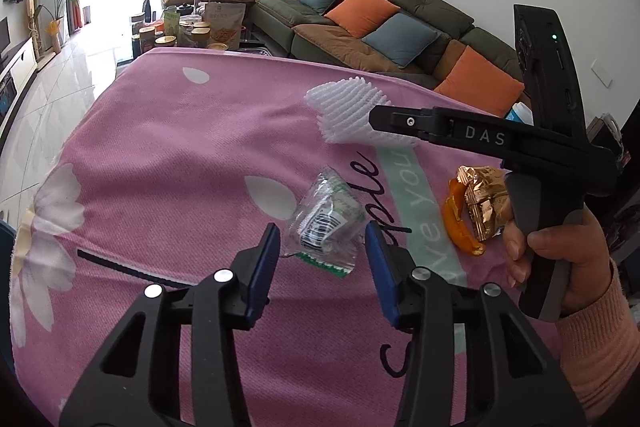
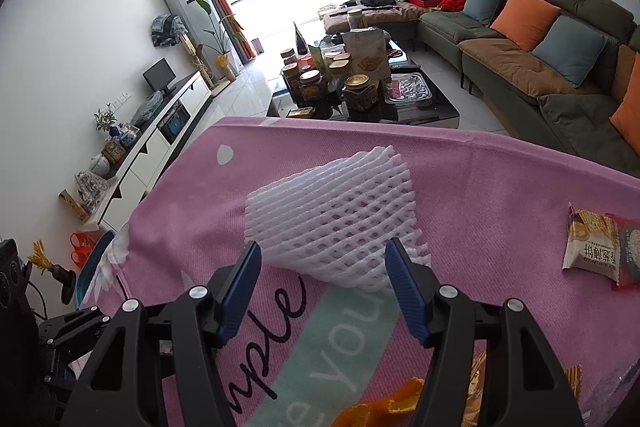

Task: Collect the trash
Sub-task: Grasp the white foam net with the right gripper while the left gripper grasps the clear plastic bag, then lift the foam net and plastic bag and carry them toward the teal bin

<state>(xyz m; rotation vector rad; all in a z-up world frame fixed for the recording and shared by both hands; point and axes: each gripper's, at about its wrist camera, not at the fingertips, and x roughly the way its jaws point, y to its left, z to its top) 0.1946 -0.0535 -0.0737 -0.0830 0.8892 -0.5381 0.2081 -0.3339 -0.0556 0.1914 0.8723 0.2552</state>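
- Nothing looks collected yet: the left claw is spread wide and empty around the clear wrapper on the pink tabletop.
- The right claw gapes empty at the white foam net.
- Orange peel, gold wrapper and cracker packet remain.

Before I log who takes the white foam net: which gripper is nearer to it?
Right. The right gripper is open with the foam net between its fingertips. The left gripper sits farther back, open around the clear wrapper.
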